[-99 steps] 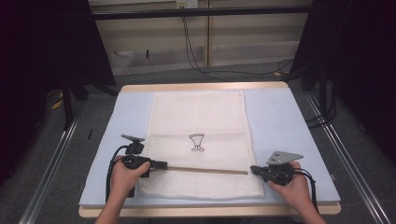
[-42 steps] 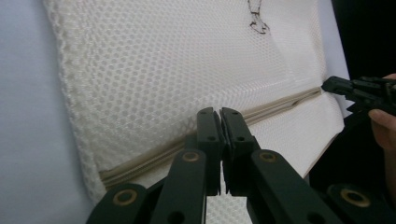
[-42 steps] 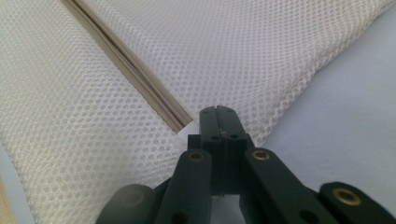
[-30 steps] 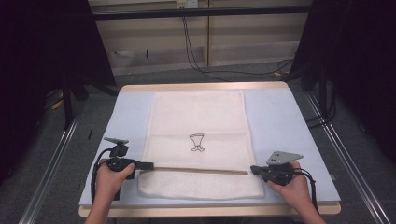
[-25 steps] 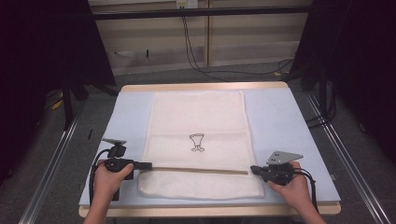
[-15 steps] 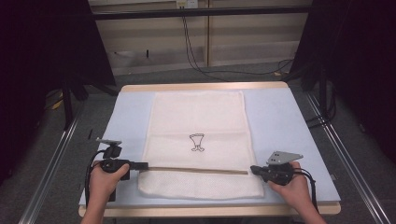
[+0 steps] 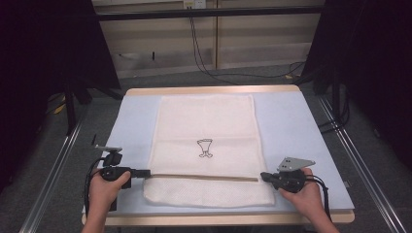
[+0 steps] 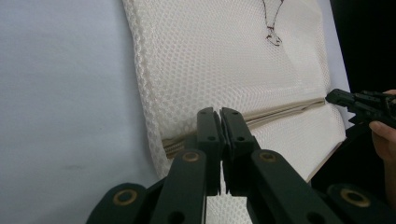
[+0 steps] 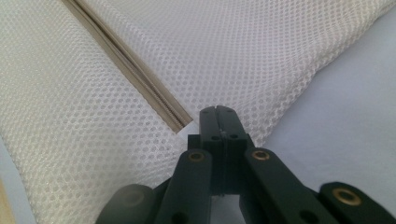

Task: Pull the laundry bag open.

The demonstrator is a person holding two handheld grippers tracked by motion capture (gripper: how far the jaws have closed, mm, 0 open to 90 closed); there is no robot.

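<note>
High view: fixed above the person's side, facing forward and down over the whole pale blue worktop (image 7: 291, 121). Left gripper view: rides low behind its own black tongs (image 8: 220, 122), looking close along the cream mesh bag's beige zip (image 8: 285, 108) toward the far right tongs (image 8: 348, 99). Right gripper view: closer still, at the zip's end (image 9: 180, 120). All three share this zip (image 7: 204, 175).

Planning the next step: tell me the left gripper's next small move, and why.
Probably open the left gripper and let go: its shut jaws sit at the zipper's end by the mesh bag's edge, so no travel seems left. The right gripper holds the other end.
</note>
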